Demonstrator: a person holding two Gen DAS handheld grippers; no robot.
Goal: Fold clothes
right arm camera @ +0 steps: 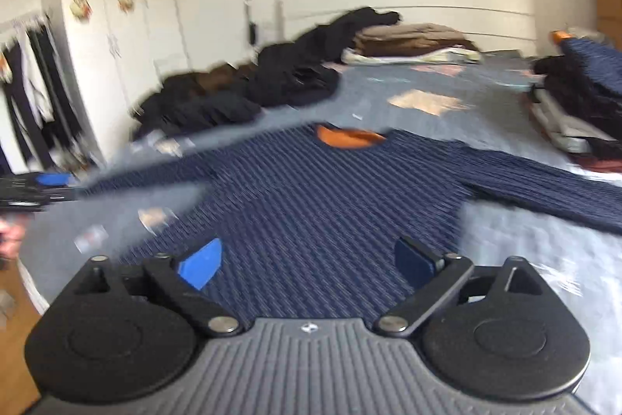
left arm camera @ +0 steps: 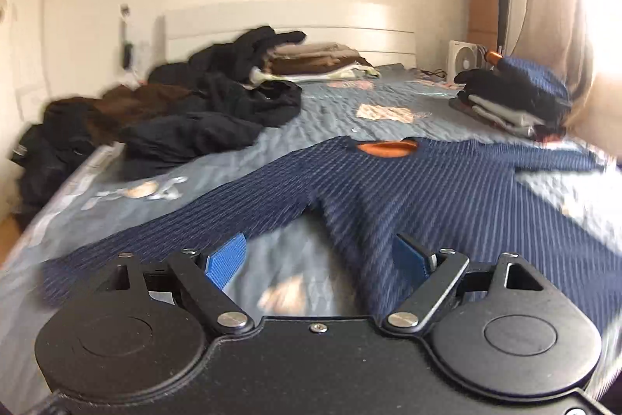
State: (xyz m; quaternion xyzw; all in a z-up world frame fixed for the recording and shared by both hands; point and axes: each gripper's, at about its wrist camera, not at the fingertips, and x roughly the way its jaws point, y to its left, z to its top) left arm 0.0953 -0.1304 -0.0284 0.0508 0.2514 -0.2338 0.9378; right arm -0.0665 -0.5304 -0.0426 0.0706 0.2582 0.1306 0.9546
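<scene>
Bedroom; bed under grey patterned cover. Navy ribbed sweater lies flat, front up, sleeves spread, collar at 12 o'clock: laid out ready for folding. Left gripper and right gripper hover above hem, fingers wide apart, empty. Folded stack at 2 o'clock; unfolded dark heap at 10.

Window glare (right); motion blur; fisheye bending.
</scene>
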